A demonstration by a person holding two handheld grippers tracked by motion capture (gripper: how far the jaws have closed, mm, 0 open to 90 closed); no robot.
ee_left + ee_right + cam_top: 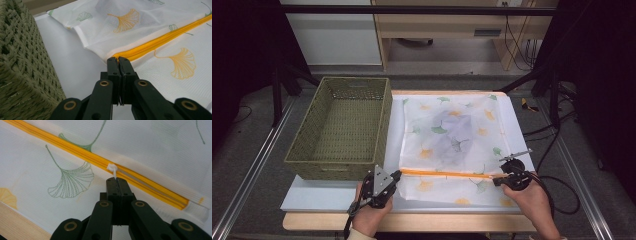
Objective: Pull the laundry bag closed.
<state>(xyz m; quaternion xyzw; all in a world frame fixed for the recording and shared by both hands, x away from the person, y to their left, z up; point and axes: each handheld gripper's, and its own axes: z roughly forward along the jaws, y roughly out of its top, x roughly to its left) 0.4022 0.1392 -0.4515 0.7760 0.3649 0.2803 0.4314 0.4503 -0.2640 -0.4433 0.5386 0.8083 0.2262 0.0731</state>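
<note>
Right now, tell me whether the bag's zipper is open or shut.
Mostly shut: the zipper gapes between its slider and the near end; beyond the slider it is closed.

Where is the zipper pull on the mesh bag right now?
In the right gripper view, the white zipper pull sits near the orange zipper's right end, pinched by the right hand-held gripper.

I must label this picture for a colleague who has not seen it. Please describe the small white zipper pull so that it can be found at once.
Start at the white mesh bag with ginkgo leaves, beside the green woven basket. Follow its orange zipper toward the right end. There the white zipper pull sits, pinched by the right claw; it is the sole white piece on the orange band.
</note>
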